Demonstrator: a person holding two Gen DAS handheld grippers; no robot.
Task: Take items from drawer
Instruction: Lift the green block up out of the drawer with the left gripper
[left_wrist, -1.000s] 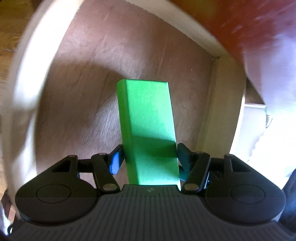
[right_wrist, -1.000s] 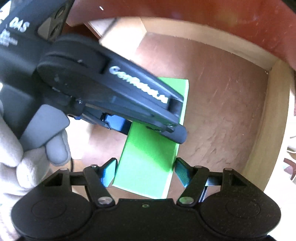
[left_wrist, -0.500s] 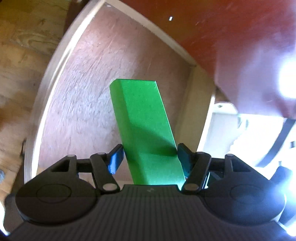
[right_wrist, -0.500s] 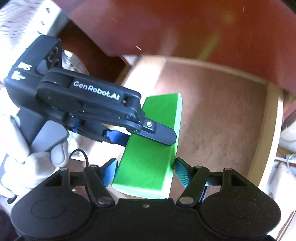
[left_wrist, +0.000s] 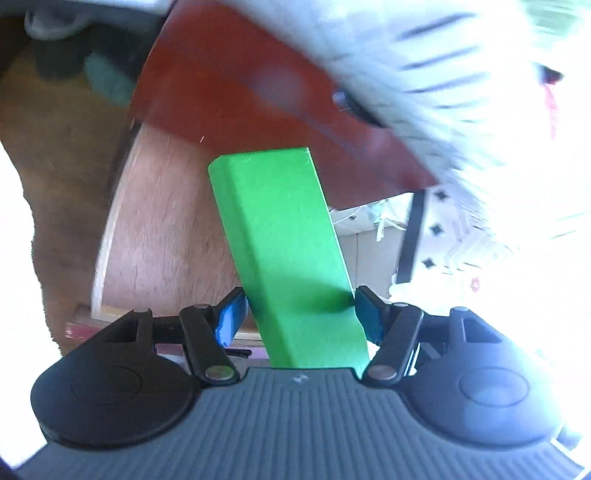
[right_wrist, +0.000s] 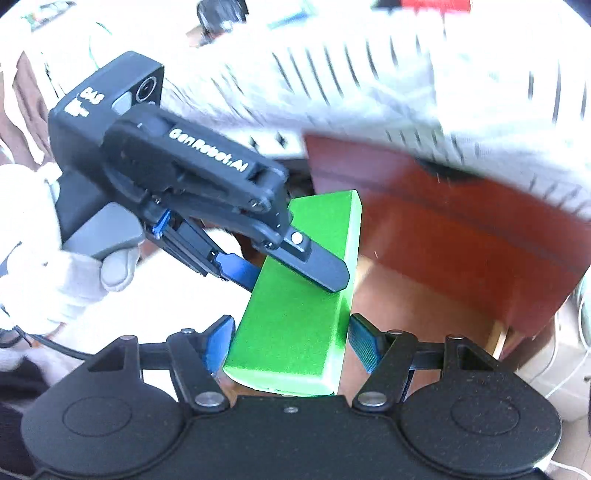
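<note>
A bright green oblong box (left_wrist: 284, 251) hangs above the open wooden drawer (left_wrist: 162, 229), clear of its floor. My left gripper (left_wrist: 300, 310) is shut on the box's near end, blue pads pressed to both long sides. In the right wrist view the same box (right_wrist: 295, 325) tilts away from me. My right gripper (right_wrist: 291, 339) is shut on its lower end. The left gripper (right_wrist: 288, 275), held by a white-gloved hand (right_wrist: 44, 258), clamps the box further up from the left. The drawer floor (right_wrist: 406, 310) shows below and to the right.
A red-brown wooden cabinet front (left_wrist: 240, 96) stands over the drawer, close behind the box's far end. A white cloth with dark stripes (right_wrist: 369, 74) lies on top of the cabinet. Wooden flooring (left_wrist: 66, 166) lies left of the drawer's pale rim (left_wrist: 101, 251).
Both grippers have lifted the green box up out of the drawer. The drawer floor has dropped away below, and the cabinet top with its striped cloth has come into view.
</note>
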